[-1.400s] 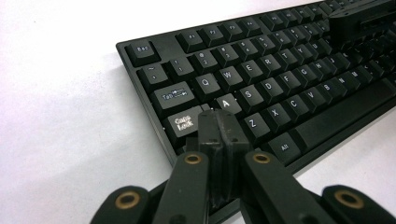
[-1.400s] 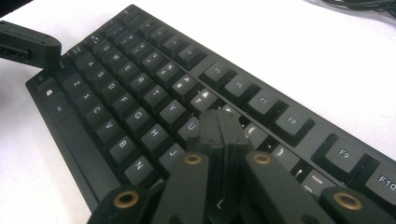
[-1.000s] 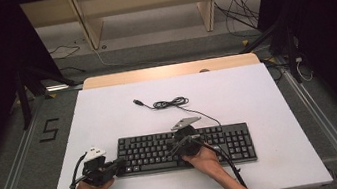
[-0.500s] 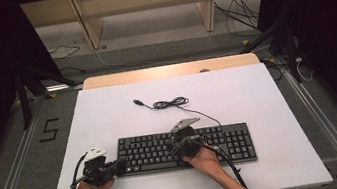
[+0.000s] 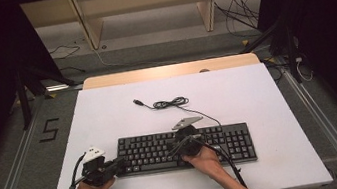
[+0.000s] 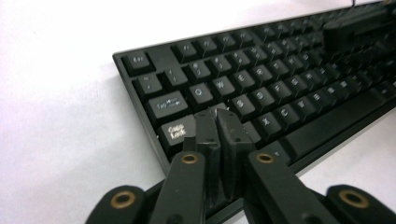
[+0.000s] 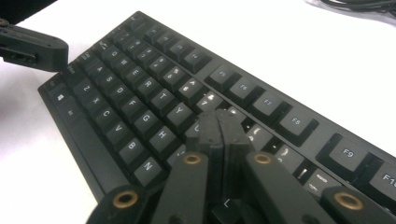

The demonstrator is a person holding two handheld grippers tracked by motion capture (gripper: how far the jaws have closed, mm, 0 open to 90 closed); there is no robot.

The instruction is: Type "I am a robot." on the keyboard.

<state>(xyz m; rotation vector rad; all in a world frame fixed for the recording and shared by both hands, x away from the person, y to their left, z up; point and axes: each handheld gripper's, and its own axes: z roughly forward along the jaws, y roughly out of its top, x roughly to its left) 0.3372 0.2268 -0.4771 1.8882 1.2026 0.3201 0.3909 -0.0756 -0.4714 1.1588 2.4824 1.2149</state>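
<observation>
A black keyboard [image 5: 224, 142] lies across the near half of the white table [image 5: 257, 91]. My left gripper [image 5: 122, 165] is at the keyboard's left end, shut, its tips resting over the keys beside Caps Lock [image 6: 177, 130] in the left gripper view, where the gripper [image 6: 217, 116] has its jaws pressed together. My right gripper [image 5: 174, 149] is shut over the middle letter keys; in the right gripper view its closed tips [image 7: 218, 116] sit near the Y and U keys of the keyboard [image 7: 140, 88]. Nothing is held in either.
The keyboard's black cable [image 5: 170, 103] lies coiled on the table behind it, its plug end to the left. A wooden strip [image 5: 168, 71] edges the table's far side. Shelving and loose cables stand on the floor beyond. The left gripper [image 7: 32, 49] appears at the right gripper view's upper left.
</observation>
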